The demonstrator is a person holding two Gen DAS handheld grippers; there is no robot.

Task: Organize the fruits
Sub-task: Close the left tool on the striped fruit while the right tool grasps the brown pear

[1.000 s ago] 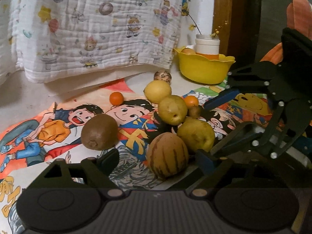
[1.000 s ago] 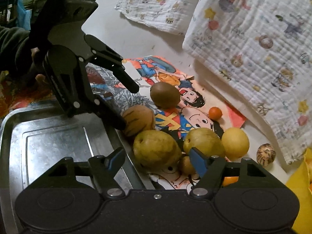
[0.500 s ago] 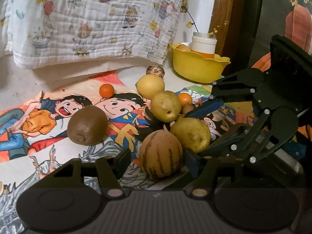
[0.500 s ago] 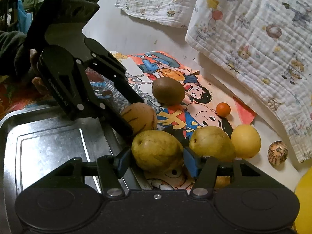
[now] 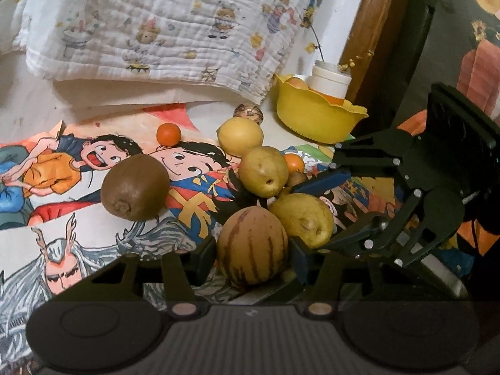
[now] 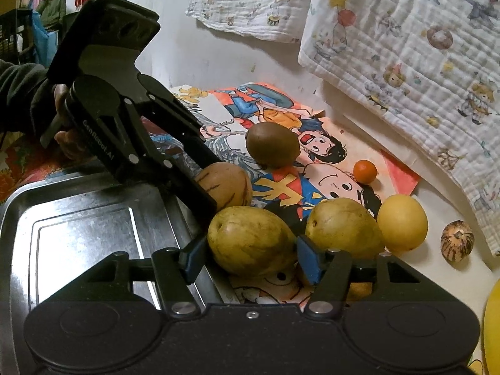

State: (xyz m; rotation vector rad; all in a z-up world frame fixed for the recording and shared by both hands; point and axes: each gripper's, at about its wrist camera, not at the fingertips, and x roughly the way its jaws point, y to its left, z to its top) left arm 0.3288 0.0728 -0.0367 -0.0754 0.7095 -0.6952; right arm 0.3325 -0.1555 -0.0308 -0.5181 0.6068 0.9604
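Two fruits are being taken at once, one in each gripper; the left gripper [image 5: 251, 257] has just been closing and its jaws now sit narrow against the flanks of the striped melon-like fruit [image 5: 252, 245], while the right gripper [image 6: 248, 257], after closing in, has just eased open slightly and brackets the nearer green-yellow fruit [image 6: 251, 240] with its blue pads at either side, seemingly touching it. Both fruits lie on the cartoon-printed mat [image 5: 78, 218] on the tabletop, just beside the rim of the steel tray [image 6: 78, 228], which looks the likely place for them.

To do this step well, I judge each grip should be confirmed firm before any lift; round, smooth skins tend to roll out of flat pads, so the pads ought to sit across the widest part. The two fruits touch each other and the second green-yellow fruit [image 6: 343, 228], so lifting straight up, one gripper slightly ahead of the other, should avoid nudging neighbours; the brown kiwi-like fruit [image 5: 135, 187] stands apart and is safe. Carry low over the tray rim and set down gently.
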